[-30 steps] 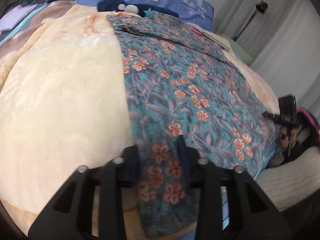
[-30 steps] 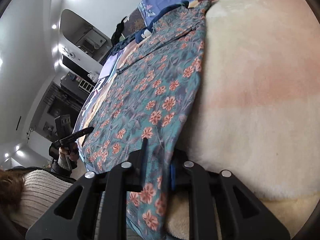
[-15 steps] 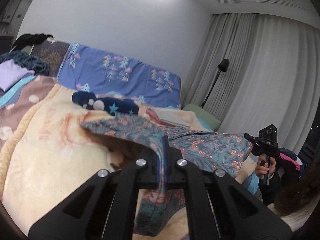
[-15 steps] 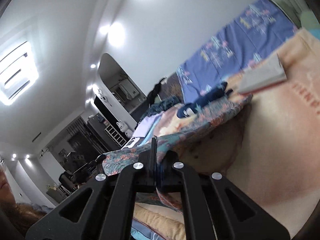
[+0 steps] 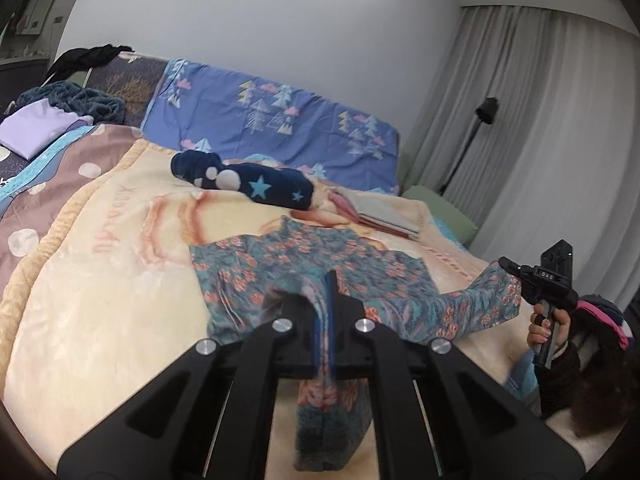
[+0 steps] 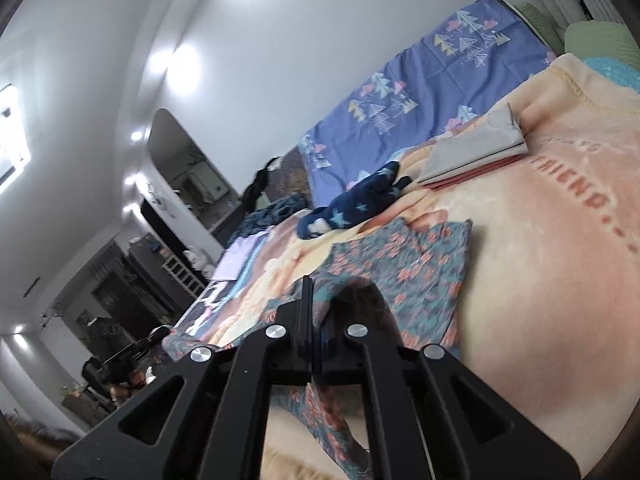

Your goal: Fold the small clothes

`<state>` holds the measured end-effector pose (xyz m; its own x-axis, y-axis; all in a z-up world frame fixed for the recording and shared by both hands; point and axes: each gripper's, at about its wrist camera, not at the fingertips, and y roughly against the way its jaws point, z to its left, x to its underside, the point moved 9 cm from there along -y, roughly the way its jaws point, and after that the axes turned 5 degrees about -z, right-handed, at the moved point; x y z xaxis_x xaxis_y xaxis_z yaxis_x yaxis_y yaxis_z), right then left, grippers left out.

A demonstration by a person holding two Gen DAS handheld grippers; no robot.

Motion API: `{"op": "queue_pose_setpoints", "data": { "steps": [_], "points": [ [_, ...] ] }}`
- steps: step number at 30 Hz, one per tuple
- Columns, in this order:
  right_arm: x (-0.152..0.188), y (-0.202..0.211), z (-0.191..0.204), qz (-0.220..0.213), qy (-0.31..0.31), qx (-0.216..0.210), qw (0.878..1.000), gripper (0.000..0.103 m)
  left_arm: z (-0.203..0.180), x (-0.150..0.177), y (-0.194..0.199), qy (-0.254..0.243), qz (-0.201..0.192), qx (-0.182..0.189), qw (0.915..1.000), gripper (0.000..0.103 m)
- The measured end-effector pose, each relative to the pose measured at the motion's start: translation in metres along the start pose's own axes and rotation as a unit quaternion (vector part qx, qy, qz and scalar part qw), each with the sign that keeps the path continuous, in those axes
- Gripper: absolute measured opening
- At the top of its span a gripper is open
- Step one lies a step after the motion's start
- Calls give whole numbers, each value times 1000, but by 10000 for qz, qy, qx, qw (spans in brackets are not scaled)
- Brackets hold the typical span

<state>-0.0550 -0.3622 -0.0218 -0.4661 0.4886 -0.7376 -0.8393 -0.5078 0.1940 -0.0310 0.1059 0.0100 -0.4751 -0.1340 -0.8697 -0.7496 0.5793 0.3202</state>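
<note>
A teal garment with orange flowers (image 5: 320, 256) lies across the cream blanket (image 5: 100, 280) on the bed. Its near edge is raised off the blanket at both corners. My left gripper (image 5: 330, 292) is shut on the near left corner, and cloth hangs down below its fingers. My right gripper (image 6: 316, 300) is shut on the near right corner of the same garment (image 6: 420, 264). In the left wrist view the right gripper (image 5: 516, 274) shows at the right edge, held in a hand (image 5: 546, 328), with the garment's corner in it.
A dark blue star-patterned item (image 5: 244, 180) and a folded grey and red piece (image 5: 384, 212) lie farther up the blanket. A purple patterned cover (image 5: 272, 120) stands at the head. A floor lamp (image 5: 484, 112) and curtains stand on the right. Lilac clothes (image 5: 32, 128) are piled at the far left.
Both grippers have risen with the garment's near edge, lifting it off the blanket. The left jaws closed on the cloth. The views now look along the bed toward the wall.
</note>
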Motion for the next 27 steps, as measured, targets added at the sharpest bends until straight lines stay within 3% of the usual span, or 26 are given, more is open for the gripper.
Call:
{"op": "queue_pose_setpoints", "data": {
  "steps": [5, 9, 13, 17, 18, 20, 21, 22, 27],
  "points": [
    [-21, -79, -45, 260, -206, 424, 9986, 2, 49, -17, -84, 258, 388, -438, 9980, 3],
    [-16, -131, -98, 657, -527, 920, 9922, 2, 89, -2, -148, 619, 889, -734, 9914, 3],
    [0, -150, -126, 911, -680, 1143, 9869, 2, 112, 21, -181, 781, 1266, -908, 9847, 3],
    [4, -152, -136, 1007, -621, 1218, 9855, 6, 121, 30, -189, 824, 1404, -884, 9827, 4],
    [4, -150, -137, 1019, -567, 1272, 9850, 6, 122, 30, -188, 850, 1403, -872, 9826, 8],
    [5, -144, -134, 1081, -456, 1297, 9846, 13, 122, 33, -185, 915, 1416, -874, 9818, 28],
    [6, -140, -132, 1100, -401, 1300, 9846, 18, 122, 32, -180, 945, 1378, -902, 9818, 48],
    [7, -133, -129, 1107, -297, 1300, 9849, 23, 119, 31, -173, 944, 1299, -899, 9829, 55],
    [20, -116, -111, 1329, 137, 1251, 9831, 25, 98, 41, -144, 569, 1397, -786, 9854, 55]
  ]
}}
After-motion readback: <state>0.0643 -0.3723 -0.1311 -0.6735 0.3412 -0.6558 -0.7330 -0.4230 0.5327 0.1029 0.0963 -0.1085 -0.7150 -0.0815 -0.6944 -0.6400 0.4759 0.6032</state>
